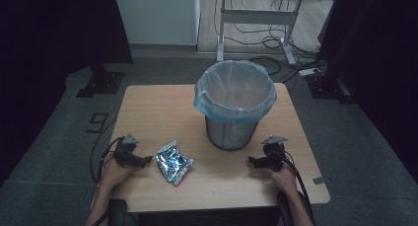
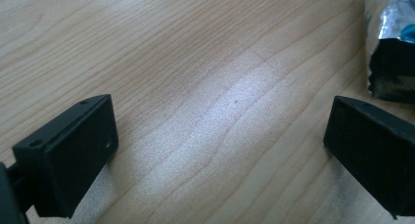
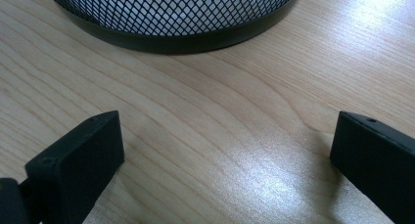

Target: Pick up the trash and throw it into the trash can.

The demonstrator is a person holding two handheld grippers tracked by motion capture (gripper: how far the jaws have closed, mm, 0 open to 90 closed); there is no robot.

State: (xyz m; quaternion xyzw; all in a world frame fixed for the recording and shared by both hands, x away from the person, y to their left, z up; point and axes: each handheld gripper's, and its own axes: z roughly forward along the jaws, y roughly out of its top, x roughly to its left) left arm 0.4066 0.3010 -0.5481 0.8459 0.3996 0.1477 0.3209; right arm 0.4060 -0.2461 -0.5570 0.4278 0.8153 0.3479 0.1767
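Your left gripper [image 1: 146, 160] rests low at the lower left of the high view, and its fingers [image 2: 73, 155] are spread wide with nothing between them. The crumpled foil wrapper [image 1: 173, 163] lies just beside this gripper, toward the middle of the frame, but apart from the fingers. In the left gripper view you see the same wrapper [image 2: 391, 53] at the upper right edge, just beyond the right finger and not inside the gap. The wrapper is silver and shiny, with blue print and many sharp creases, and its shape is flat and irregular.

Your right gripper [image 1: 252, 161] rests at the lower right of the high view, and its fingers [image 3: 78, 160] are also spread wide over bare wood. They hold nothing. The wire mesh bin [image 1: 230, 130] stands near it, in the centre of the frame. In the right gripper view the round black base of the bin [image 3: 171, 38] fills the top, in front of the fingers and not touching them. The bin is lined with a thin bag [image 1: 235, 90], pale and half transparent, folded over the rim with a blue edge.

The counter [image 1: 148, 112] is light wood with a fine wavy grain and rounded corners.
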